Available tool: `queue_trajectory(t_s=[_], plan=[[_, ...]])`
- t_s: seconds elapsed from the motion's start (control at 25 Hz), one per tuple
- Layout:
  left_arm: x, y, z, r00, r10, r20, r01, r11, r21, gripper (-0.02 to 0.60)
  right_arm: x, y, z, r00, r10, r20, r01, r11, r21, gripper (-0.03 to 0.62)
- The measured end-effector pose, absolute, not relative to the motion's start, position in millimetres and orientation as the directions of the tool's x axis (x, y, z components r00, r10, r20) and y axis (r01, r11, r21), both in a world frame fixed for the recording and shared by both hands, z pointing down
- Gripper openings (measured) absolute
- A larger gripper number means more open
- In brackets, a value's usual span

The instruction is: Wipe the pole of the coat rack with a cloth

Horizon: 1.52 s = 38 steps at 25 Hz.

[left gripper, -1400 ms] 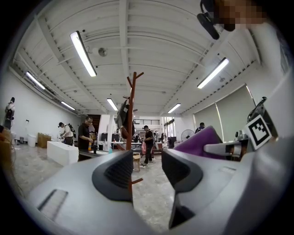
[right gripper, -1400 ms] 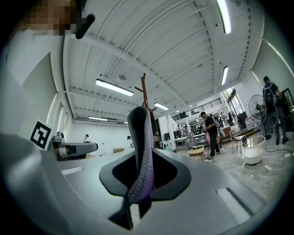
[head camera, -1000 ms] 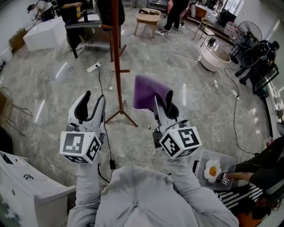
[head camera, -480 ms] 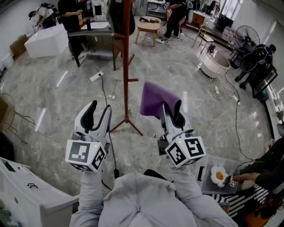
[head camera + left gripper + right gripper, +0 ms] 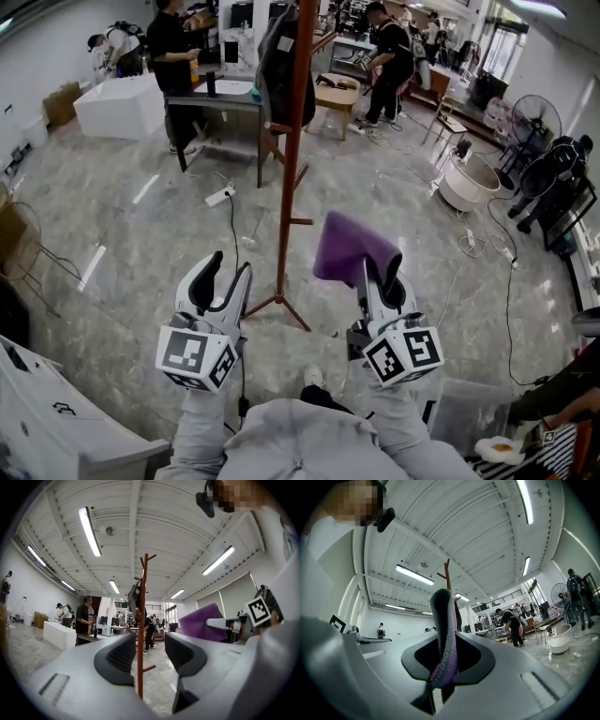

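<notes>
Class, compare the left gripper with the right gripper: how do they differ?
The left gripper has its jaws apart and empty; the right gripper is shut on a purple cloth. The left gripper is left of the pole, the right gripper right of it. Neither touches the pole.

Tall reddish-brown wooden coat rack [image 5: 292,141], its slim pole [image 5: 285,239] upright on splayed legs, short pegs along it, purple cloth [image 5: 349,246] folded and standing up, pinched in the right gripper [image 5: 380,274], just right of the pole, not touching it
</notes>
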<state>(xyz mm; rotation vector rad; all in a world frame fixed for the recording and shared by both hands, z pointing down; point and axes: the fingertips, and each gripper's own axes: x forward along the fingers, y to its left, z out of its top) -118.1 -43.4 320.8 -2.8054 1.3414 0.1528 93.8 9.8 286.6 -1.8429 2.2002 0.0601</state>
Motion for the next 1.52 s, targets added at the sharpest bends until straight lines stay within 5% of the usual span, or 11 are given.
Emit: queue_trajectory(t_s=[0.36,1.04,1.52], plan=[[-93.5,-108.3,311.1,0.556,-0.822,-0.121,-0.827,-0.562,0.021,0.204,112.3,-88.6,251.9,-0.285,-0.914,-0.289,-0.950,0.310,-0.043,0.049],[-75.0,-191.6,307.2,0.415,-0.903,-0.110,-0.907,-0.420,0.020,0.204,118.6,-204.1,82.8,-0.475,-0.638,-0.606,-0.873,0.428,0.233,0.049],[-114.0,-235.0,308.1,0.435,-0.893,-0.113,-0.898,-0.440,0.027,0.204,71.1,-275.6,123.3,-0.442,-0.742,-0.504,-0.892,0.304,0.334,0.049]])
